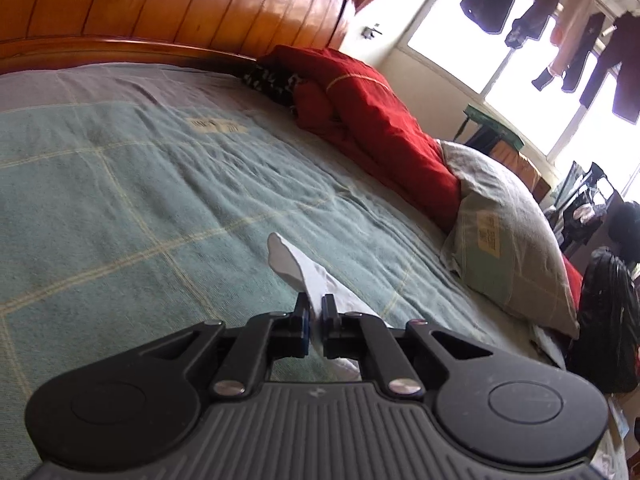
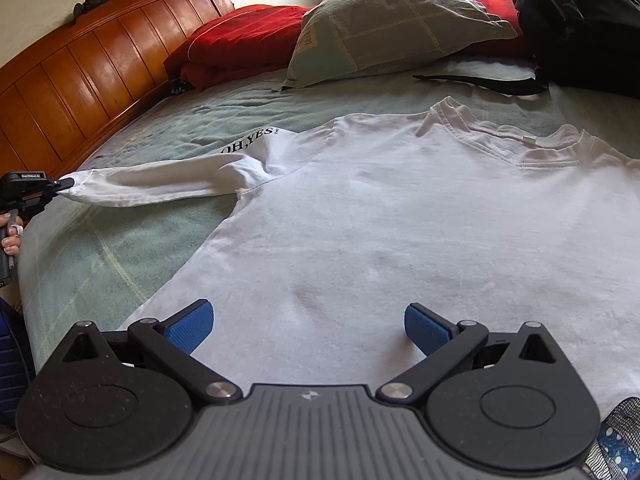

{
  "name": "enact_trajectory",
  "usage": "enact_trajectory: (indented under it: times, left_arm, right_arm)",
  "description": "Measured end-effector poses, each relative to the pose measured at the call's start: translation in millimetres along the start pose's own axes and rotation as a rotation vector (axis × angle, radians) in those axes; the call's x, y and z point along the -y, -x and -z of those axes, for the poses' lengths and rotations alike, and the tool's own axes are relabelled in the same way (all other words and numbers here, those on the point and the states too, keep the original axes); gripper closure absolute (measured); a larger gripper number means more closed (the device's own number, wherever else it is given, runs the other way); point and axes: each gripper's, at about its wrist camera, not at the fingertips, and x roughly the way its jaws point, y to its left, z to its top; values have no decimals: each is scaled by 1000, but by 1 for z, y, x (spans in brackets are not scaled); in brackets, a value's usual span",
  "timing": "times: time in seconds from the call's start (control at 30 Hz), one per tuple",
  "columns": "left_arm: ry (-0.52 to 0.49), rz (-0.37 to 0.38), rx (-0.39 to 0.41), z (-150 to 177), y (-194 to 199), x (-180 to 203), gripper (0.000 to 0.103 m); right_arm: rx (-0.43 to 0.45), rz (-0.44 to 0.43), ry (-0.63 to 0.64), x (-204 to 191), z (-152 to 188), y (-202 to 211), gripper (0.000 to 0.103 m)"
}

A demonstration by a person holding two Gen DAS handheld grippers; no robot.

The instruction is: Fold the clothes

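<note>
Across the green bedspread (image 2: 100, 256) lies a white T-shirt (image 2: 360, 232), its body spread flat, collar toward the pillow (image 2: 392, 24), one sleeve (image 2: 160, 188) drawn out sideways. That sleeve's cuff is pinched in the left gripper (image 1: 316, 312), fingers closed on the cloth — seen from the right wrist at the far left edge (image 2: 60, 184). The right gripper (image 2: 308, 324) hovers over the hem end, its blue pads (image 2: 188, 324) wide apart and holding nothing. Thin cotton of this kind is likely light, limp and prone to wrinkle; hems, cuffs and shoulder seams — the doubled edges — should give the surest hold. Behind it sit a red quilt (image 2: 240, 40) and a black bag (image 2: 580, 20).
</note>
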Motion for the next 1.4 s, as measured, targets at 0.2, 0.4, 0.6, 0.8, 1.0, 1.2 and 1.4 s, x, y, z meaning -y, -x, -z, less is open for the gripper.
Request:
enact_trajectory:
  times: [0.2,0.4,0.6,0.8,1.0,1.2,1.4]
  left_arm:
    - [-8,-40,-12,-2,3,-4,99]
    - [0,-82,-30,-6,-5,-10,99]
    - [-112,-279,-3,-7,-4,-2,94]
    - [-391,-237,-54,20,-13,53,68]
    - [-454,-64,-167,51,-61,98,55]
    - [-408,-336,-115,45,-80,87,53]
    - [-499,-123,-151,70,-66,151,40]
  right_arm:
    - [-5,6,8,-2,1,-1,0]
    - [-11,12,16,-4,2,-3,0]
    - [-7,13,29,-5,1,-1,0]
    - [0,4,62,-14,-2,1,0]
    - [-33,2,102,-22,2,-3,0]
    - [-59,59,137,-16,7,-6,0]
    - [-44,56,132,-11,8,-11,0]
